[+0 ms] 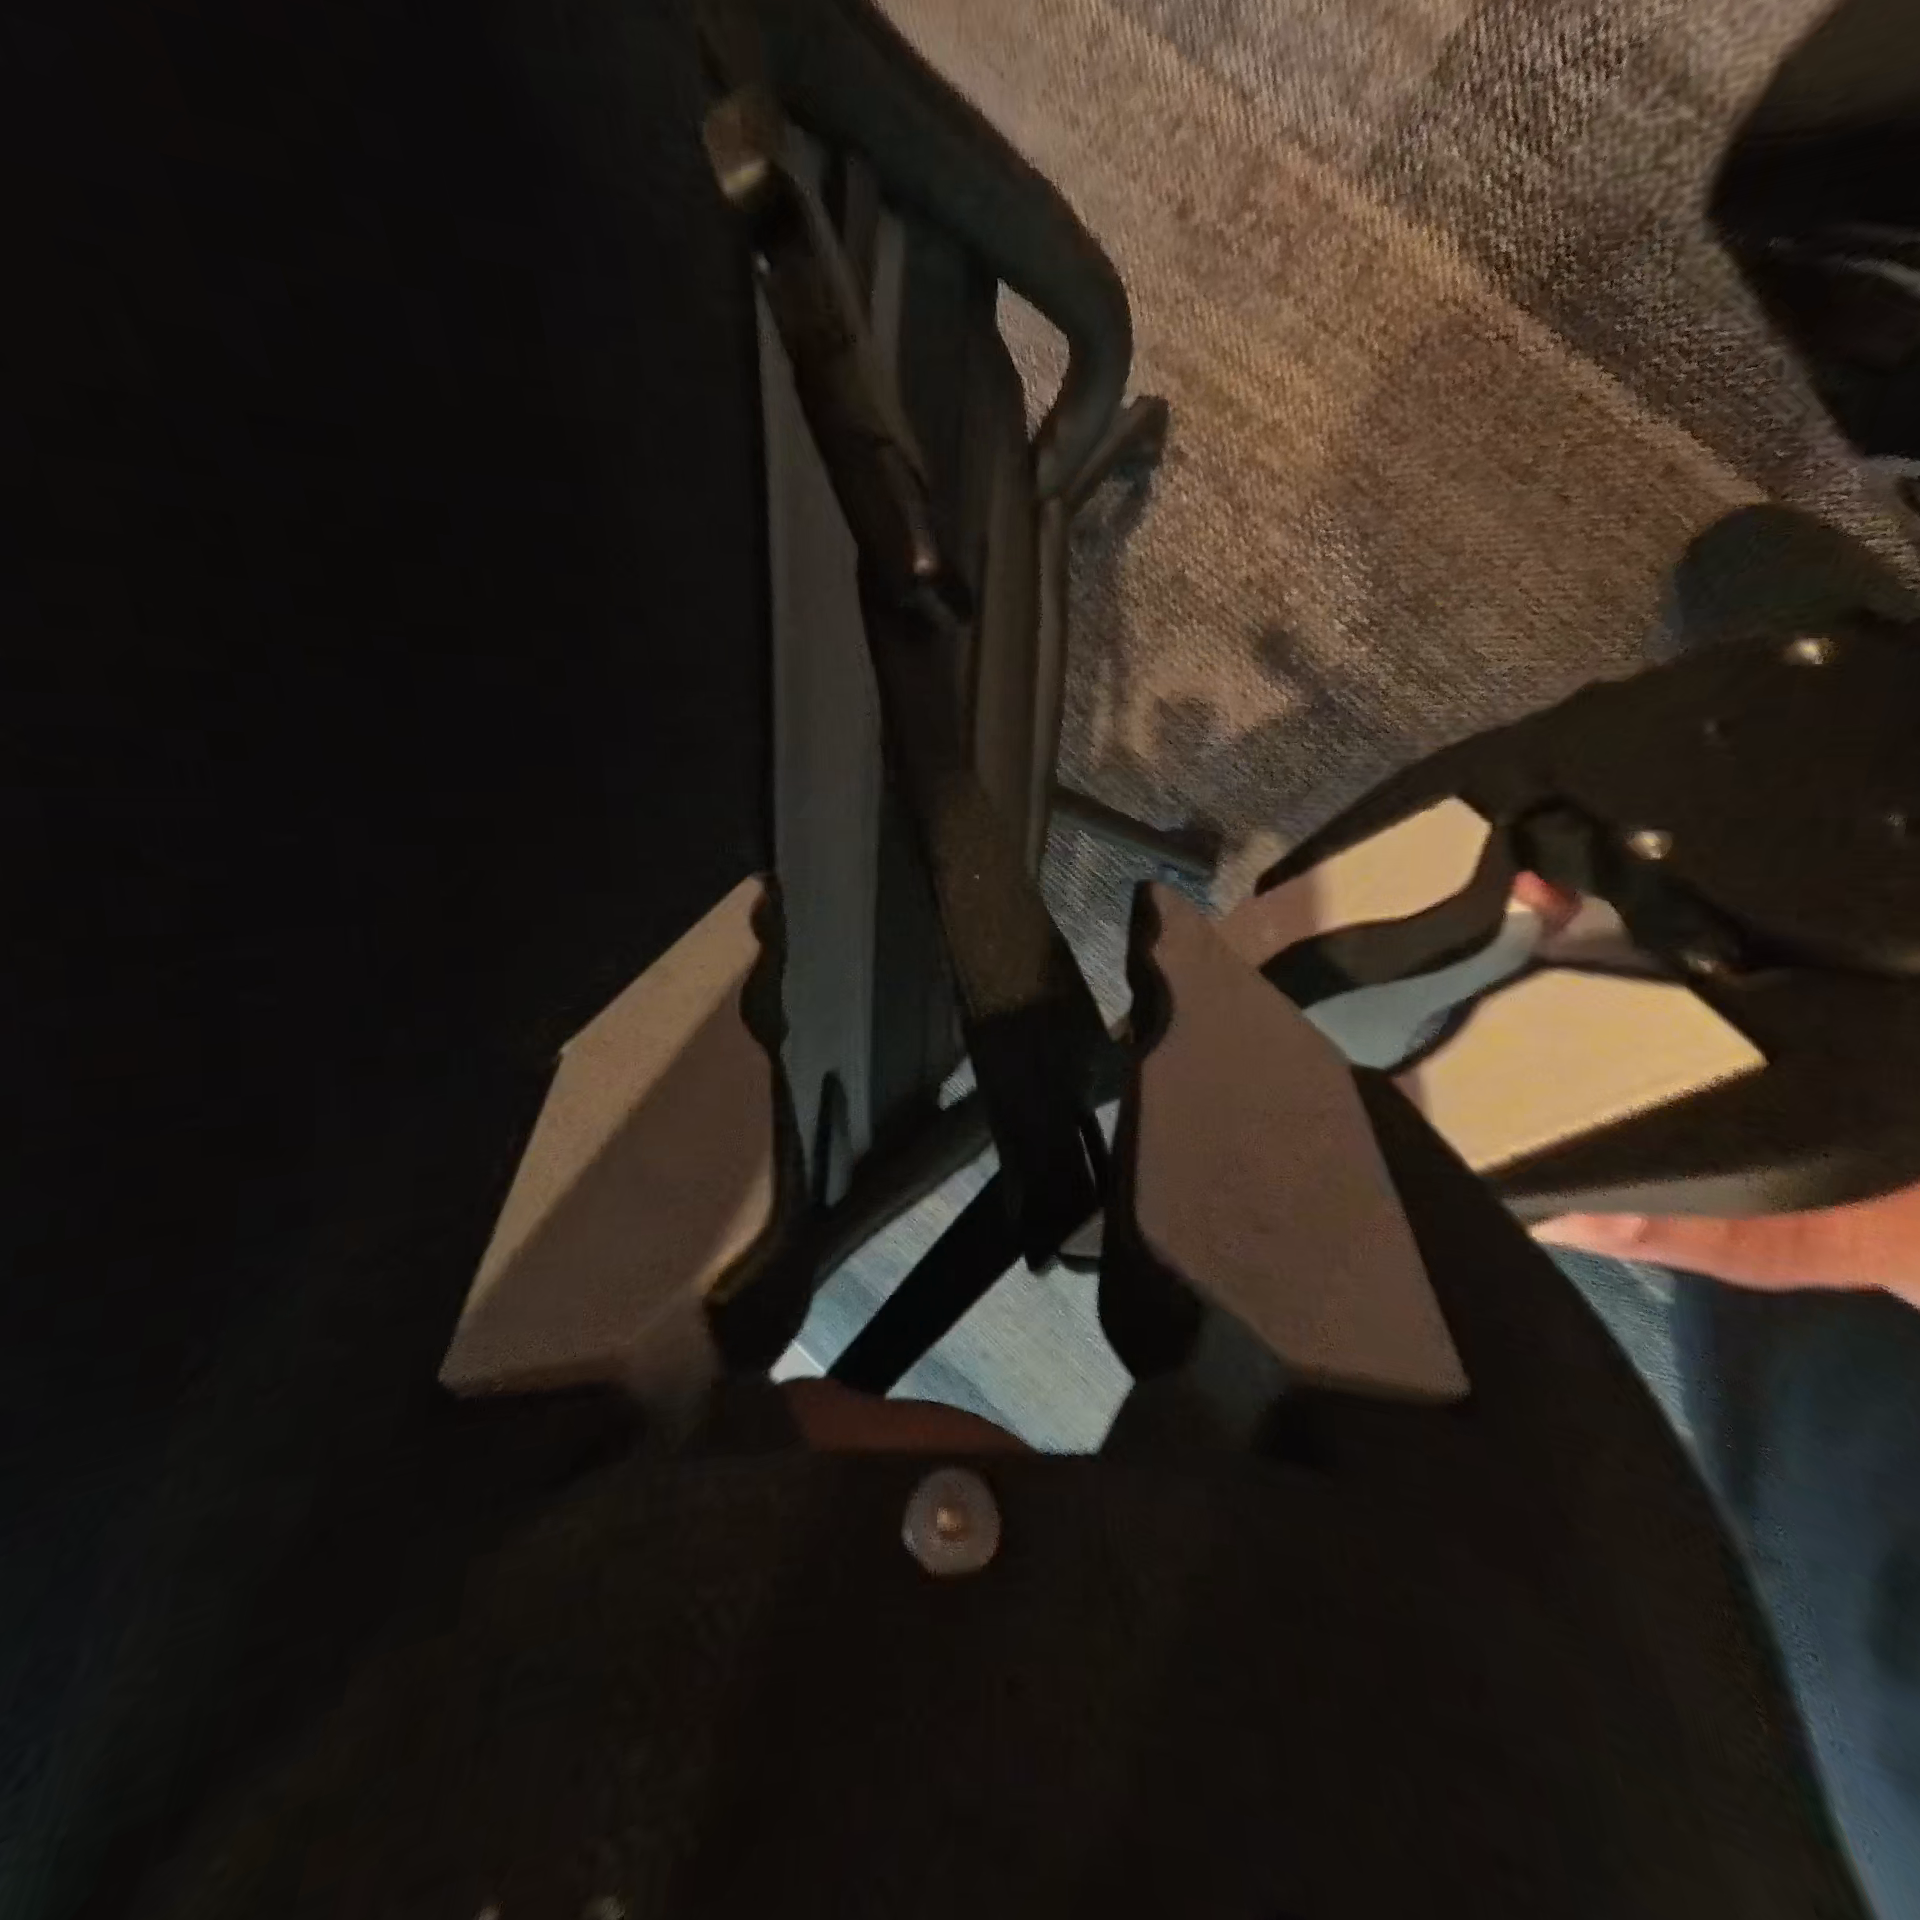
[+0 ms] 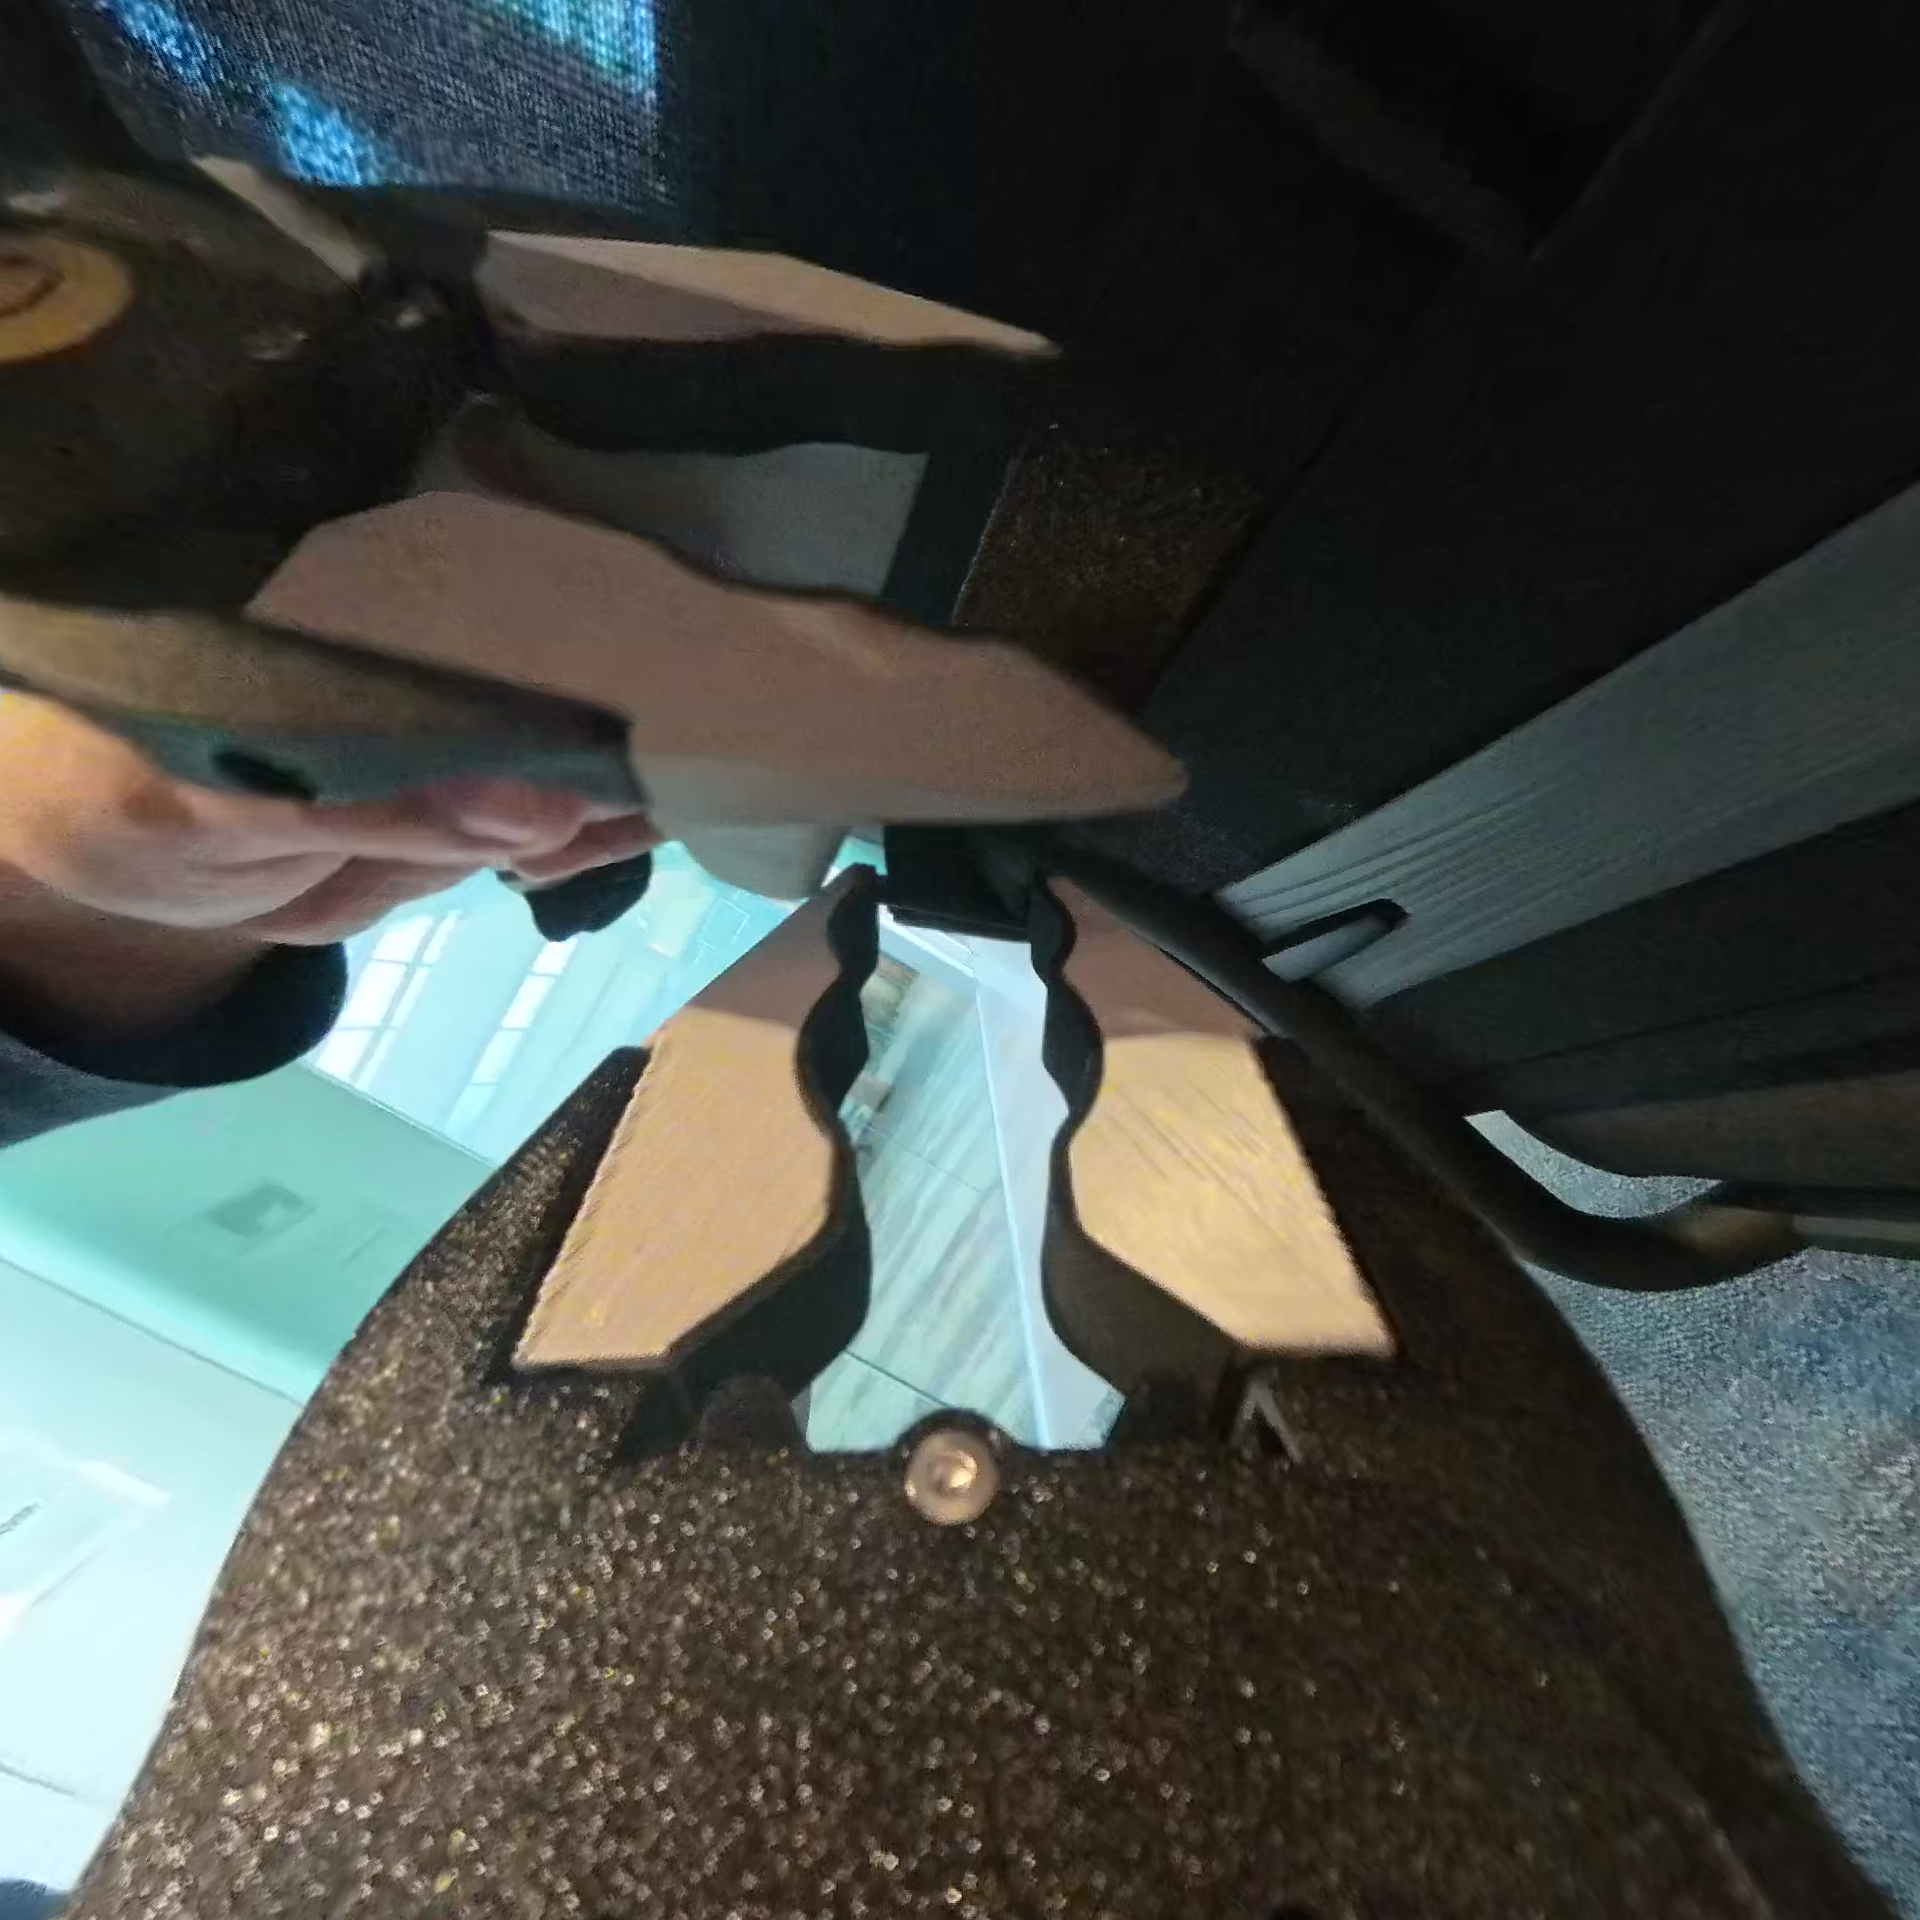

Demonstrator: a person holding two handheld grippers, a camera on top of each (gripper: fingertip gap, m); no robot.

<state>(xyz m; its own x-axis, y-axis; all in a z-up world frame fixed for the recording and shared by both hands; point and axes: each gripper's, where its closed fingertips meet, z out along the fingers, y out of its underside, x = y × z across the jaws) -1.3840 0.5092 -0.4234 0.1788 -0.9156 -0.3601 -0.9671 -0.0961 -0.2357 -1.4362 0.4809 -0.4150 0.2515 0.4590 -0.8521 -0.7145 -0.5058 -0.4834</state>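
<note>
My left gripper (image 1: 956,904) is open, and a black webbing strap (image 1: 982,821) hangs down between its two fingers without filling the gap. The strap runs along a dark fabric object on a black metal tube frame (image 1: 1091,312). My right gripper (image 2: 958,889) is open about halfway. Its tips stand on either side of a short black strap piece (image 2: 935,883) at the frame's edge. The right gripper also shows in the left wrist view (image 1: 1262,925), pointing in from the right. The left gripper (image 2: 1112,561) shows in the right wrist view, reaching across from the left.
Grey carpet (image 1: 1351,416) lies beyond the frame and also shows in the right wrist view (image 2: 1766,1403). A pale grey slatted panel (image 2: 1558,810) runs beside the tube (image 2: 1455,1174). Dark fabric (image 1: 312,520) fills the left. A person's hand (image 2: 260,831) holds the left gripper. The gap from one gripper's tips to the other's is roughly 6 centimetres.
</note>
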